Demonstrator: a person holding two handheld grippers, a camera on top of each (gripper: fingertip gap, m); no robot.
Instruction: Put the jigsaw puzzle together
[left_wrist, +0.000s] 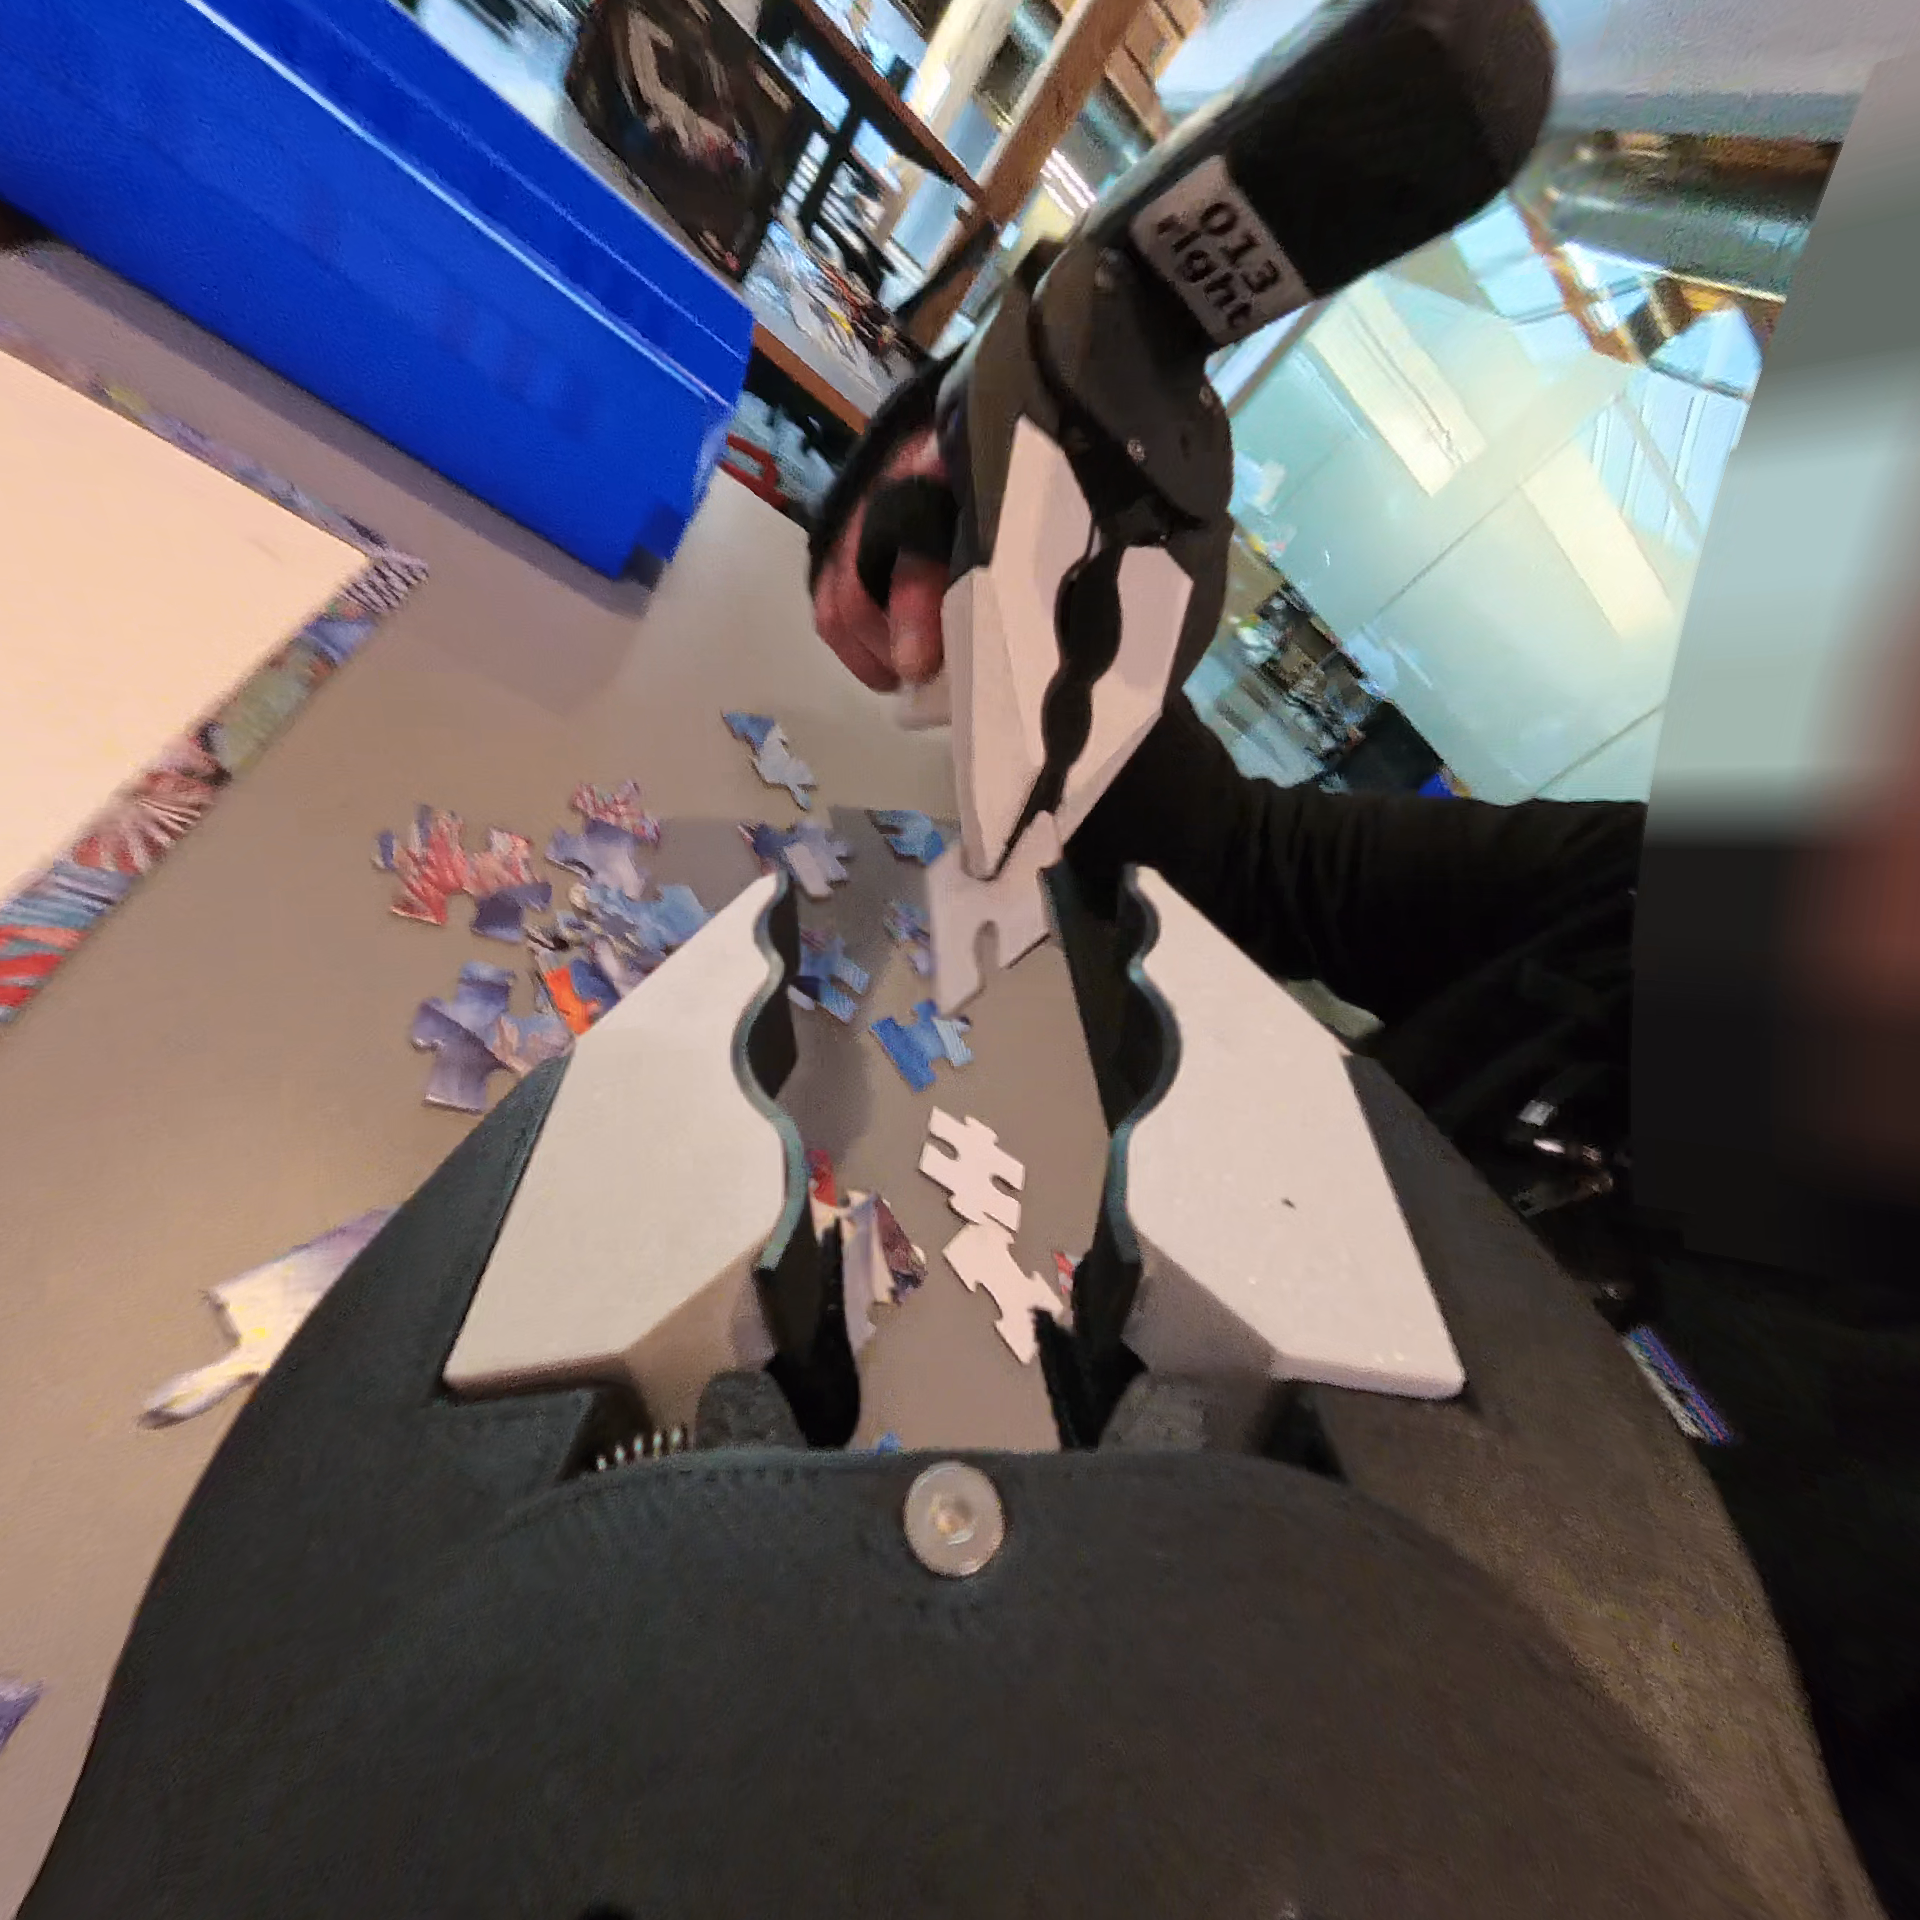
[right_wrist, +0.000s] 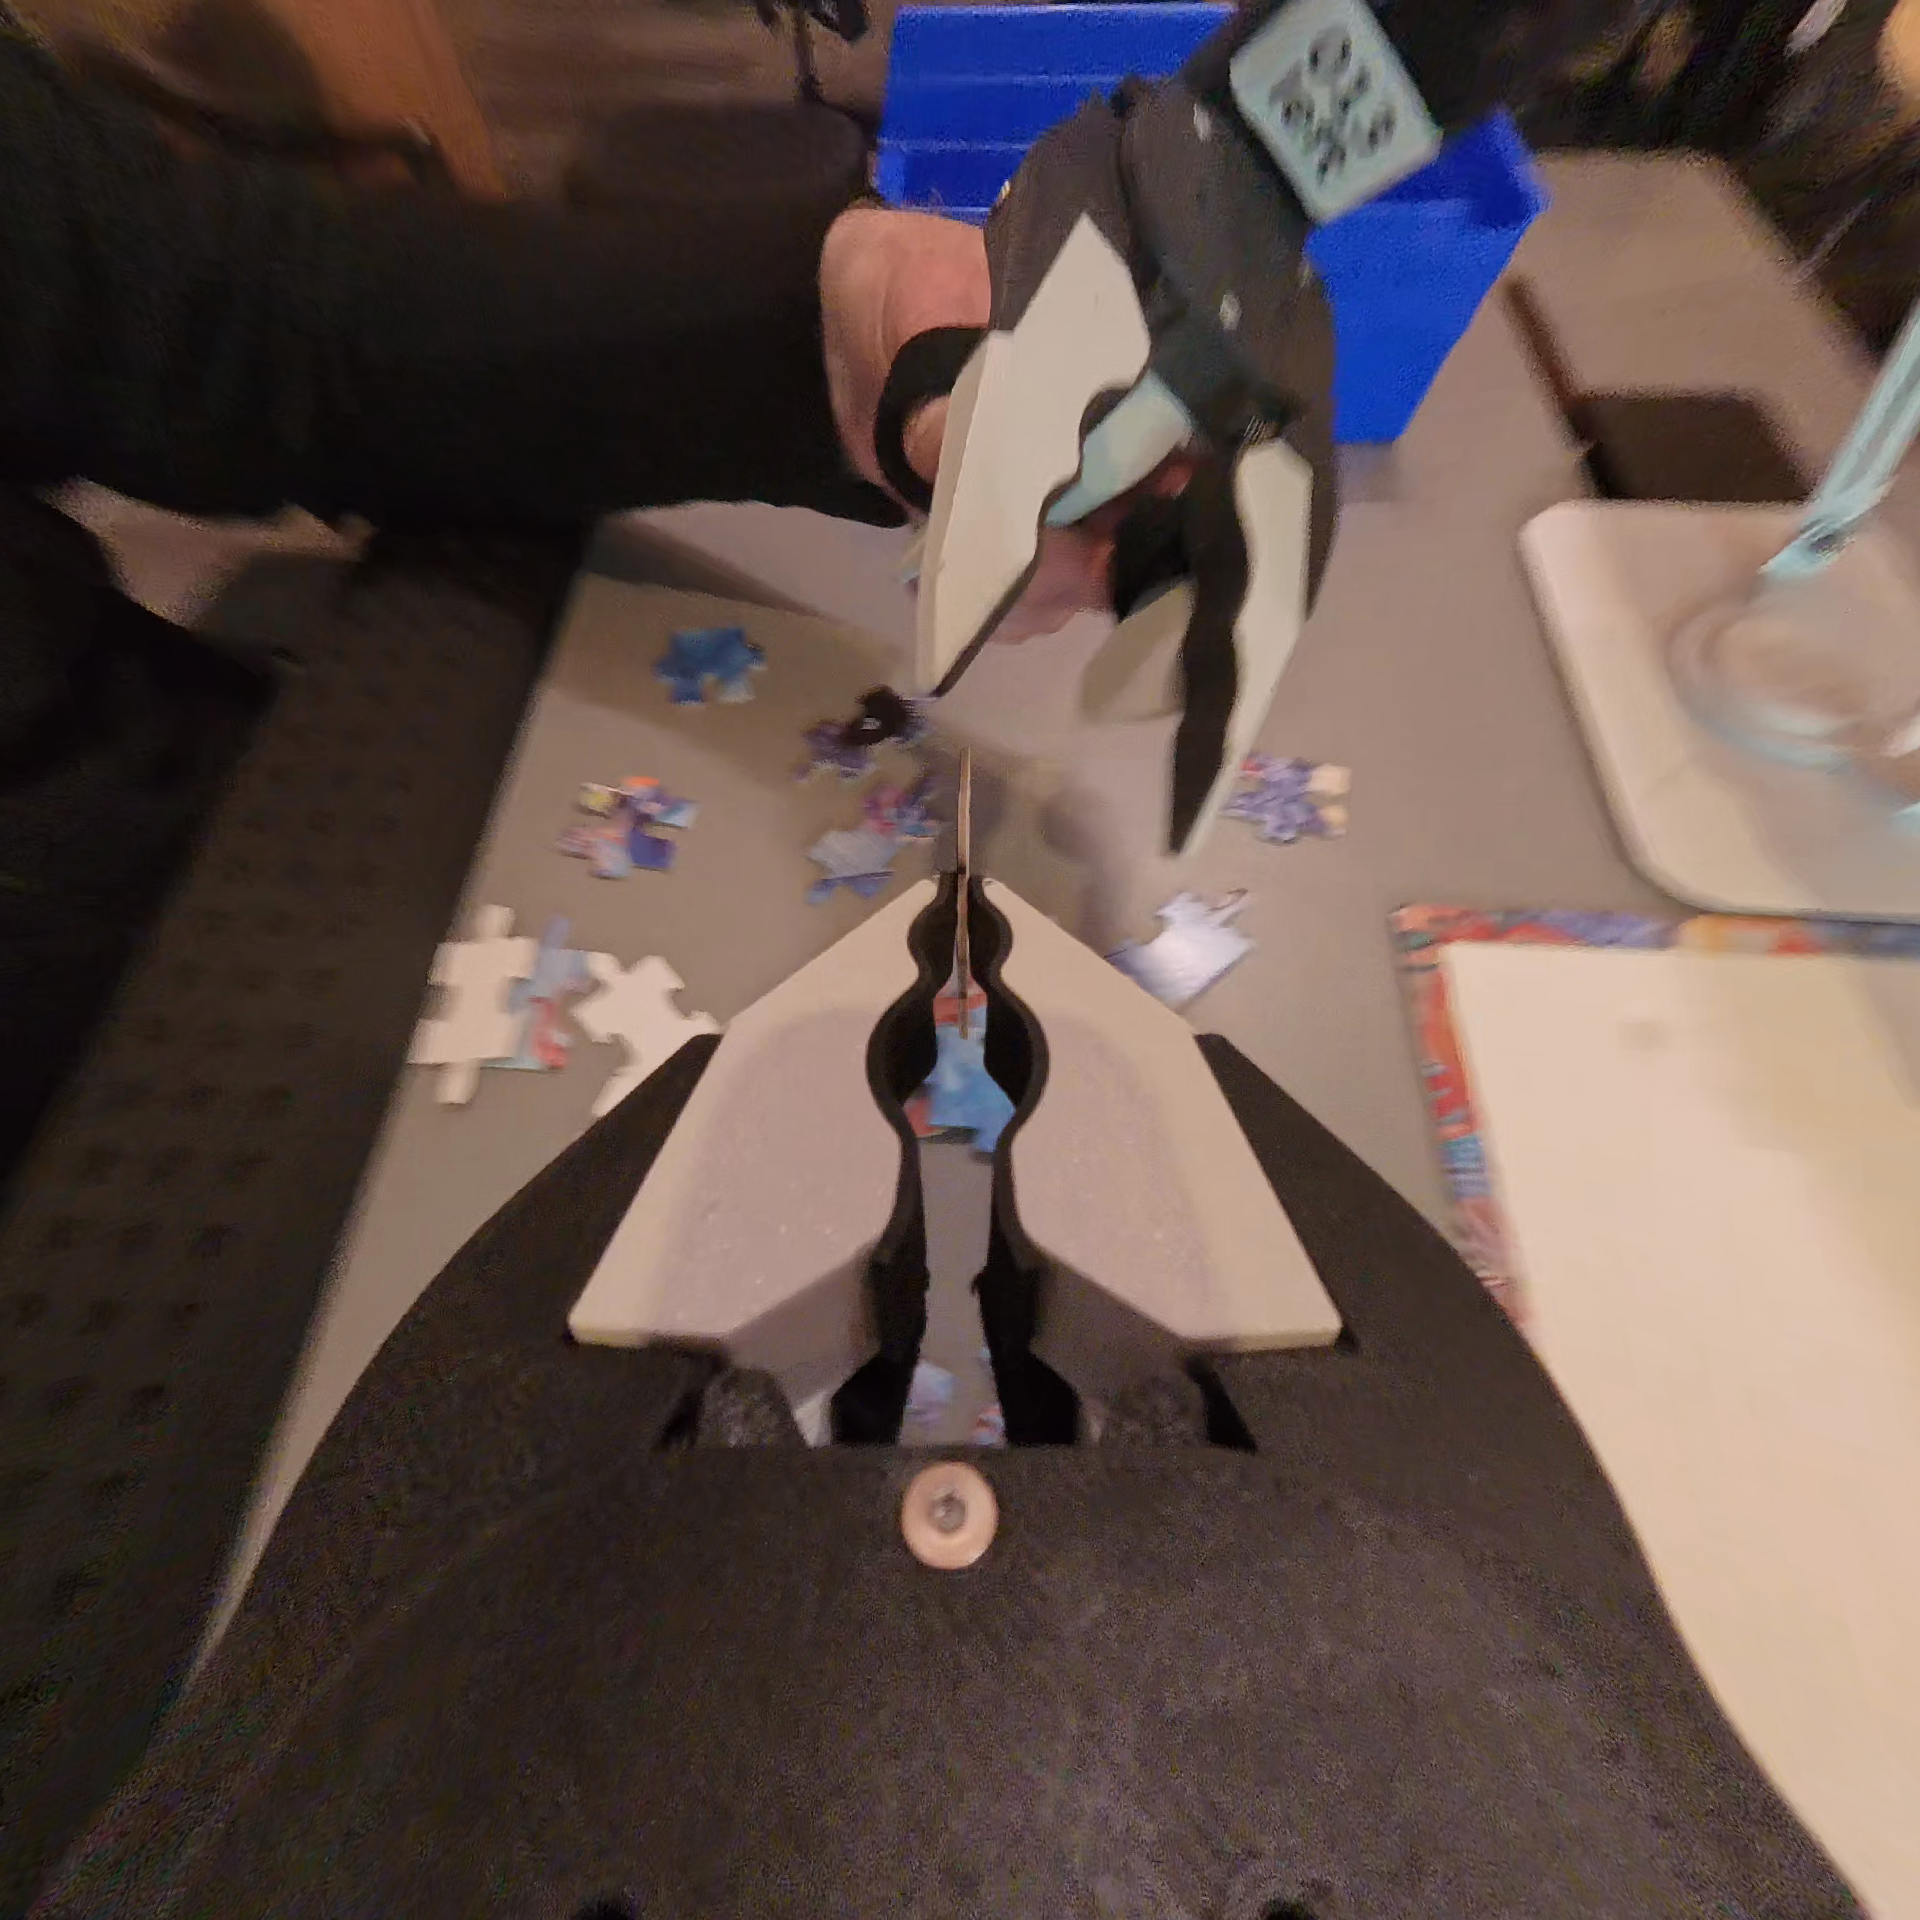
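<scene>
Overhead, right gripper (right_wrist: 964, 883) around puzzle piece (left_wrist: 982, 925).

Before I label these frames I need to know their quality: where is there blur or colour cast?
Left wrist view: cool daylight, blue bin and loose pieces smeared by motion, right gripper fairly sharp. Right wrist view: dim, warm cast, left gripper and table soft; the held piece shows edge-on.
</scene>
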